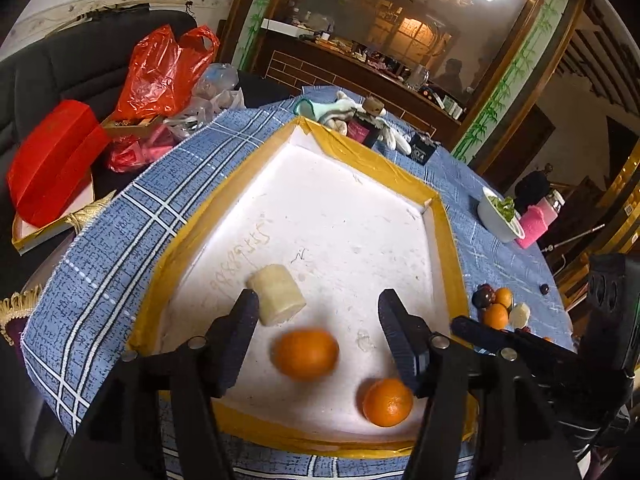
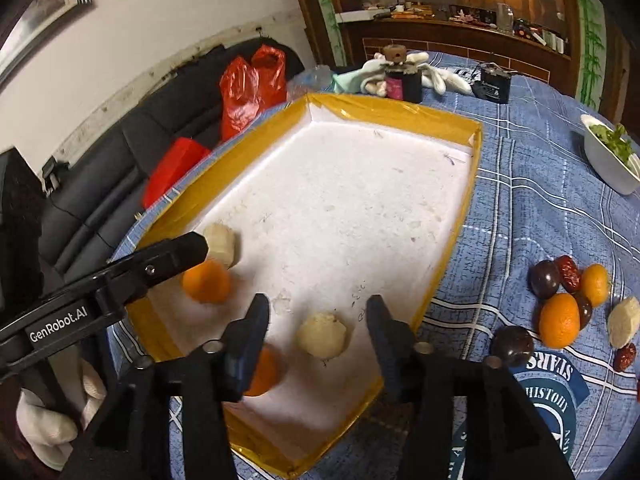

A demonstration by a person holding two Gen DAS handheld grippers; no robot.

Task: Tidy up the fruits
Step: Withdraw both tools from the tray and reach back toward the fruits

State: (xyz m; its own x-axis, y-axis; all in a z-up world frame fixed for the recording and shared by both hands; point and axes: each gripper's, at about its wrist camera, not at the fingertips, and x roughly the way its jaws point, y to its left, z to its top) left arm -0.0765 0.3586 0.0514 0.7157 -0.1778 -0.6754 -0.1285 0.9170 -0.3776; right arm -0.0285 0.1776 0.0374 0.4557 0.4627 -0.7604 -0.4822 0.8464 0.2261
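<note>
- The white tray point(image 1: 344, 216) with its yellow-taped rim sits on the blue checked tablecloth point(image 1: 100, 280); every place below is given against this tray.
- The left gripper point(image 1: 318, 312) hangs over the tray's near end with its jaws spread wide and nothing between the pads.
- A blurred orange point(image 1: 306, 354) lies on the tray floor under the gap of those jaws, touching neither finger.
- A pale peeled chunk point(image 1: 276, 294) rests on the tray floor just beyond the left finger, close by its tip.
- A second orange point(image 1: 387, 402) sits near the tray's front rim, beside the left gripper's right finger.
- The right gripper point(image 2: 318, 318) also hovers over the tray's near end, jaws wide apart and empty.
- A pale round piece point(image 2: 323, 334) lies on the tray floor between its two fingers, apart from both.
- In the right wrist view one orange is partly hidden behind the right gripper's left finger.
- Outside the tray, off its right rim on the cloth, a loose pile of fruit point(image 2: 568, 304) waits: oranges, dark plums, red dates and another pale chunk.
- A white bowl of greens point(image 2: 610, 160) stands farther out past the tray's right side.
- Beyond the tray's far corner lie a dark box point(image 2: 404, 84) and white gloves.
- A red plastic bag point(image 1: 160, 72) sits past the tray's left rim, on the dark sofa.
</note>
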